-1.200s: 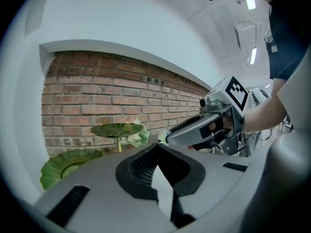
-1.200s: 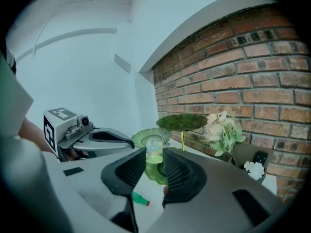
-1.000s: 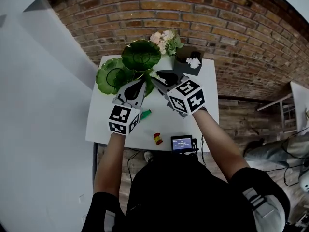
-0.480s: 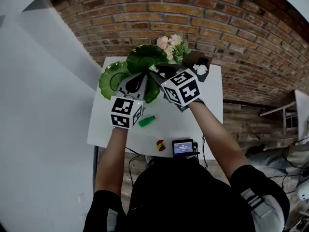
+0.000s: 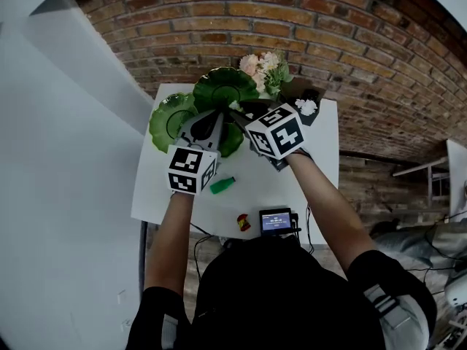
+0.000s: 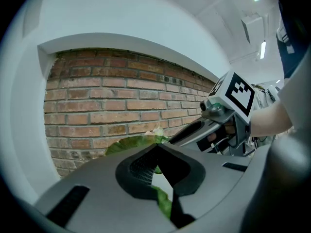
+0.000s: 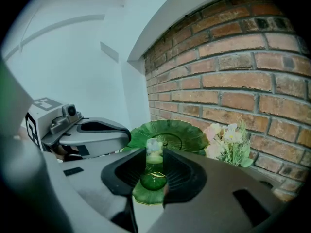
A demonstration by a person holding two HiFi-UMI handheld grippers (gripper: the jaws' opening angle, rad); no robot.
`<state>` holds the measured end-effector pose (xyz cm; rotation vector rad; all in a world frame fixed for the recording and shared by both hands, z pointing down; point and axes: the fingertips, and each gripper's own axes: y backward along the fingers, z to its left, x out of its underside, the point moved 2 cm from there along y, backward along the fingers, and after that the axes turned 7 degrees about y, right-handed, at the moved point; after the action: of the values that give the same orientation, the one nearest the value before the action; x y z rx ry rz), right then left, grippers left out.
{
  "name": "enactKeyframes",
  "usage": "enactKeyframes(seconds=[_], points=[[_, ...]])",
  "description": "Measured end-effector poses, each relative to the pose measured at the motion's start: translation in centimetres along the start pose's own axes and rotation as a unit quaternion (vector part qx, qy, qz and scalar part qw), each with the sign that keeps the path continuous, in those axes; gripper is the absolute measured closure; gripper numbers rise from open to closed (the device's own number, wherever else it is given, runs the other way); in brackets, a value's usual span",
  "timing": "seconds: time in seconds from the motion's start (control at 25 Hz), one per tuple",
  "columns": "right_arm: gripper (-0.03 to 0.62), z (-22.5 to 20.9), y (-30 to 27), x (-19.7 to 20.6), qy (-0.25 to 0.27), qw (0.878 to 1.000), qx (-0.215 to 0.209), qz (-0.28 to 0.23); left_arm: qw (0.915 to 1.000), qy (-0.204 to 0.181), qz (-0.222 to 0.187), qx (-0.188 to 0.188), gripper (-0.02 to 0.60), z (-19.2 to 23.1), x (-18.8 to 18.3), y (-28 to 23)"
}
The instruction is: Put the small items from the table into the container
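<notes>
1. Currently I am watching my right gripper (image 7: 155, 153) clamping a small green bottle (image 7: 154, 173), pale at its top and upright between the jaws, over the green leaf dish (image 7: 181, 129) at the table's 12 o'clock edge.
2. My left gripper (image 6: 157, 149) is sitting just beside it at its 9 o'clock, jaws drawn together on nothing.
3. A green item (image 5: 222, 185) is lying on the white table (image 5: 310, 177) at 6 o'clock of the left gripper; a red-and-yellow item (image 5: 241, 222) is lying nearer me, a small screen device (image 5: 276, 221) at its 3 o'clock.
4. Flowers (image 5: 264, 68) and a black container (image 5: 319, 95) are sitting at the table's 1 o'clock.
</notes>
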<state>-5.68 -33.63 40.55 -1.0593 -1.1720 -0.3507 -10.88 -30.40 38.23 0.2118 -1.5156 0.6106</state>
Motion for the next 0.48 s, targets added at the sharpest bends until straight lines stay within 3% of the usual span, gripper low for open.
enactKeyframes(seconds=[0.48], points=[[0.476,-0.3,-0.33,-0.21,0.005,1.0,-0.001,0.0,1.0,0.004,0.006,0.001,0.572,0.21,0.44,-0.54]])
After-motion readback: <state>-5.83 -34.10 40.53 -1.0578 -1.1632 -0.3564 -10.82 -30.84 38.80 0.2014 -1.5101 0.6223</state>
